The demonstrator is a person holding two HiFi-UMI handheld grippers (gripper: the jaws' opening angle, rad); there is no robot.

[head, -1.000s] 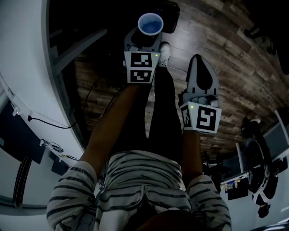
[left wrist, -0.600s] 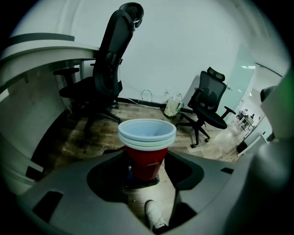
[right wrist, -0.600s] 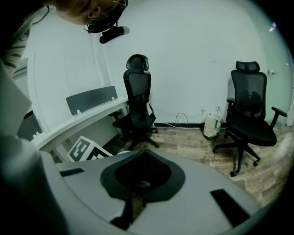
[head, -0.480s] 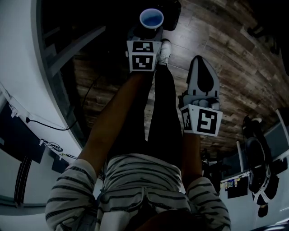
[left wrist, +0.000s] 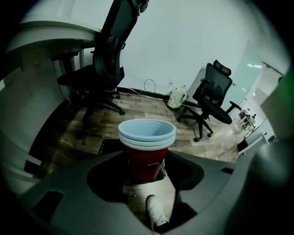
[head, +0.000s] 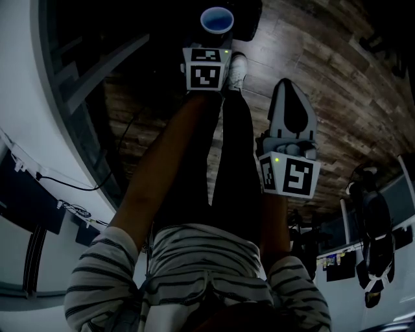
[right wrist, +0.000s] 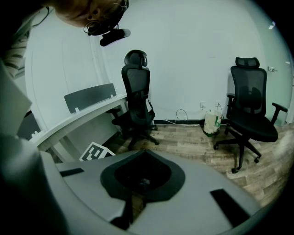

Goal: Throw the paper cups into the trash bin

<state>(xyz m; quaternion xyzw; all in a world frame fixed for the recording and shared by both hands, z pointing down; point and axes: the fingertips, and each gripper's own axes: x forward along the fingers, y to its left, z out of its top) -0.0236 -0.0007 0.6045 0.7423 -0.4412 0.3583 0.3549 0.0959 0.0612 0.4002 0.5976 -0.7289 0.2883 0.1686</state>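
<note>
My left gripper (head: 211, 40) is shut on a stack of paper cups (head: 216, 19), red outside and pale inside, held upright with the mouths up. In the left gripper view the cups (left wrist: 147, 147) sit between both jaws of the left gripper (left wrist: 146, 170), above the wooden floor. A dark trash bin (head: 248, 18) stands on the floor just beyond the cups at the top of the head view; its mouth is hard to make out. My right gripper (head: 292, 107) hangs lower right with its jaws together and nothing in them, and the right gripper (right wrist: 133, 204) shows the same.
A white curved desk (head: 45, 97) runs along the left. Black office chairs (left wrist: 213, 98) stand on the wooden floor (head: 337, 84), one (right wrist: 138, 92) near the desk. The person's legs and a white shoe (left wrist: 156, 213) are under the left gripper. A bag (right wrist: 211, 121) leans on the wall.
The left gripper with the cups has sunk and moved up the picture, closer to the dark bin. The right gripper has barely shifted.
</note>
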